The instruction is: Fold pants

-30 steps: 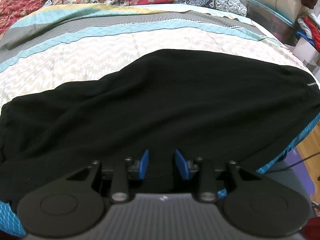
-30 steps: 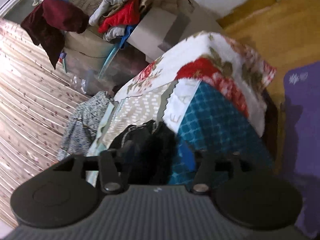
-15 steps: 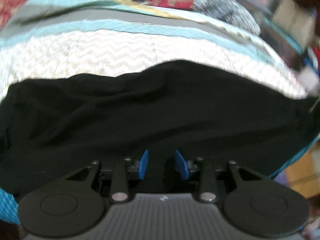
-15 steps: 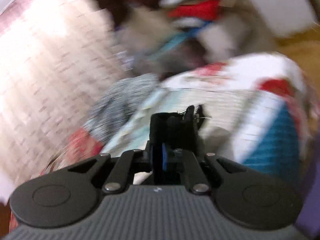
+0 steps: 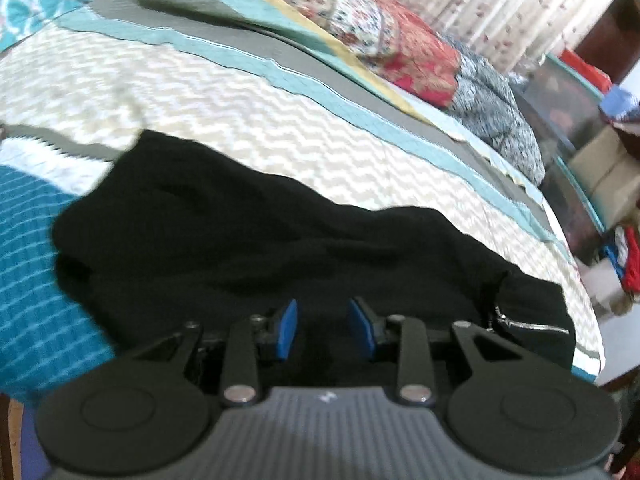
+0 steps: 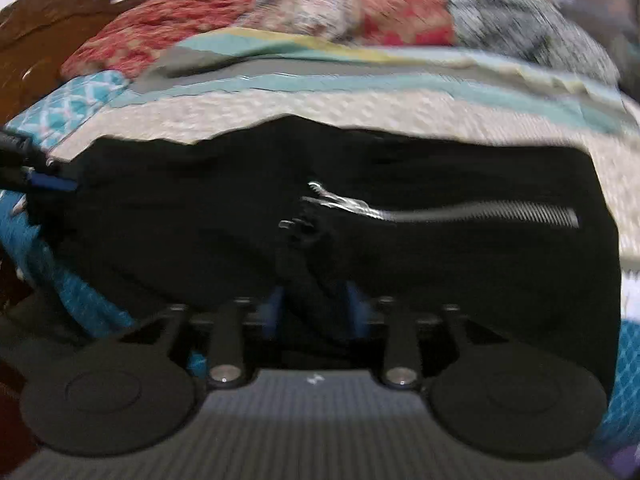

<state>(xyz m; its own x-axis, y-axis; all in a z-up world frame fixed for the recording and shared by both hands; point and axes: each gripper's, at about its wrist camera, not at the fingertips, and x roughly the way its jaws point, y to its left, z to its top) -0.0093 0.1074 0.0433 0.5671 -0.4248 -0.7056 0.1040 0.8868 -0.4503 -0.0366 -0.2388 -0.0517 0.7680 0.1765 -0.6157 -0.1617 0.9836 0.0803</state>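
i'm looking along my left gripper (image 5: 322, 330) and its blue pads (image 5: 287, 328) are standing apart with a clear gap, nothing pinched between them, black cloth lying just beyond. the black pants (image 5: 260, 240) are lying in a rumpled band across the near edge of the bed (image 5: 280, 128), over the chevron quilt, one end with a silver zipper (image 5: 532, 326) toward the right. my right gripper (image 6: 314, 308) is sitting with its pads spread too, and a dark fold of the pants is running between them; i cannot tell whether they're pressing on it, since the view is blurring. patterned pillows (image 5: 384, 36) are lying along the far side.
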